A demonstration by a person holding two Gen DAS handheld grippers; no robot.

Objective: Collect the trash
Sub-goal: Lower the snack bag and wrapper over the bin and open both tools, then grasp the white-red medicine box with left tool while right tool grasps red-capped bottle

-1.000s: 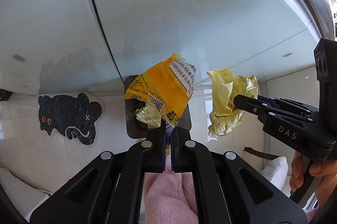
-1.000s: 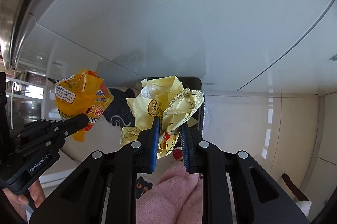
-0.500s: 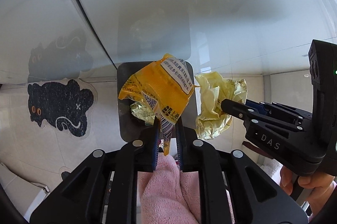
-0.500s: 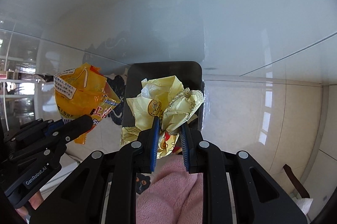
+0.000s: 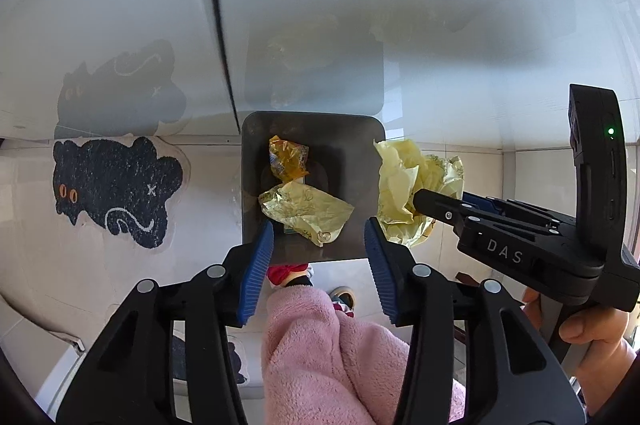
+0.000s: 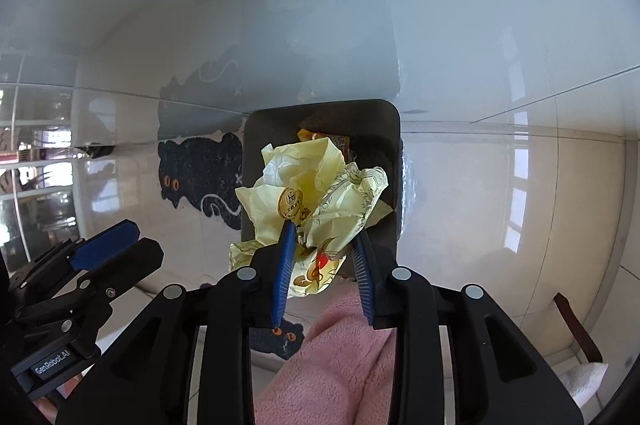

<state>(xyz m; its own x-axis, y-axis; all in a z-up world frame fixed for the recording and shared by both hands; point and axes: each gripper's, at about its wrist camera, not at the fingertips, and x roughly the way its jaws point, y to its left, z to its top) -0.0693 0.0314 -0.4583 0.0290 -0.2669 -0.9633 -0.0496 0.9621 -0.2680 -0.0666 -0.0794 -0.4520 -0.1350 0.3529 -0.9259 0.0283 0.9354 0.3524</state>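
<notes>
Glossy white floor, cat mat (image 5: pixel 114 191) left of dark bin (image 5: pixel 372 133). Left hand-held gripper (image 5: pixel 319 239) spread, empty, over bin; orange wrapper (image 5: pixel 288 161) inside. Right hand-held gripper (image 6: pixel 324 237) clenched on yellow wrapper (image 6: pixel 316 191), directly above bin (image 6: pixel 256 133) mouth; release drops straight down.

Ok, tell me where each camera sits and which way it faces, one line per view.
Left wrist: rides the left gripper, facing down into the dark bin; its open blue fingers, a pink sleeve and the right gripper show.
Right wrist: rides the right gripper, facing down over the same bin; its fingers around the crumpled yellow wrapper, the left gripper lower left.
Shared: bin, yellow wrapper, black cat mat.
</notes>
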